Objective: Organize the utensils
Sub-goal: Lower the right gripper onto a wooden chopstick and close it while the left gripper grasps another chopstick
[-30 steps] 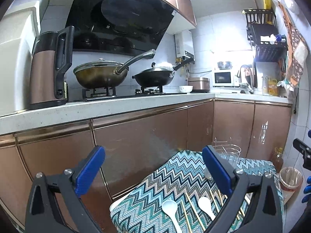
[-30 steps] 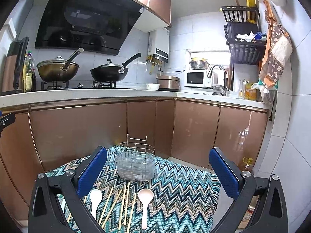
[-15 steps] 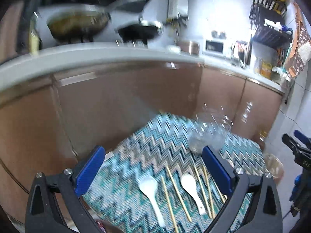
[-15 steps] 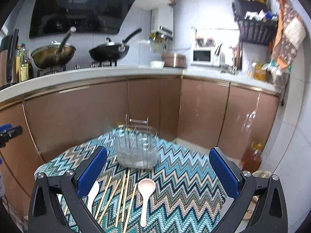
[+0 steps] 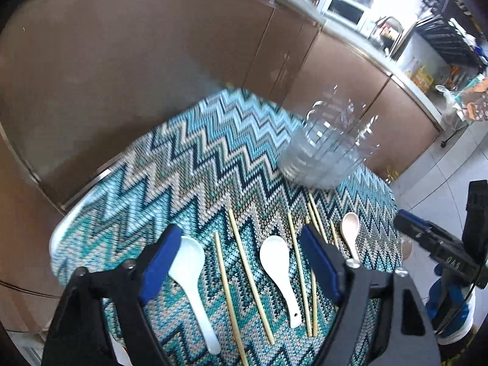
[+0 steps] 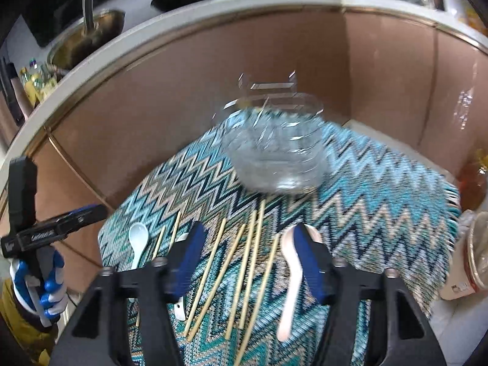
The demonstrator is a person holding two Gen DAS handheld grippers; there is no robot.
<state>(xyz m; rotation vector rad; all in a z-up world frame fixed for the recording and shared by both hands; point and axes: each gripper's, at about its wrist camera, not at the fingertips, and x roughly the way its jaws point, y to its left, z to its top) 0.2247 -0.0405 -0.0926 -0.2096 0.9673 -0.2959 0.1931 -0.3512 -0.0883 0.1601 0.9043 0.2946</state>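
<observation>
Two white spoons (image 5: 189,270) (image 5: 279,270), a pinkish spoon (image 5: 350,231) and several pale chopsticks (image 5: 250,271) lie on the zigzag tablecloth (image 5: 189,164). Behind them stands a wire utensil holder (image 5: 320,152), blurred. My left gripper (image 5: 241,262) hovers over the chopsticks and the middle white spoon, its jaws closing with nothing pressed between them. My right gripper (image 6: 248,259) hangs above the chopsticks (image 6: 231,274), the pinkish spoon (image 6: 289,274) partly behind its right finger, jaws closing on nothing. The holder (image 6: 274,152) stands beyond. A white spoon (image 6: 137,241) lies far left.
Brown cabinet fronts (image 5: 122,61) curve around behind the table. A gloved hand (image 6: 39,283) holds the left gripper at the table's left edge. An oil bottle (image 6: 472,180) and a lidded tub (image 6: 479,259) stand on the floor to the right. Pots (image 6: 88,36) sit on the counter.
Both grippers have tipped down from the kitchen wall and dropped toward the table. The jaws of both stand narrower than before, the right one more so.
</observation>
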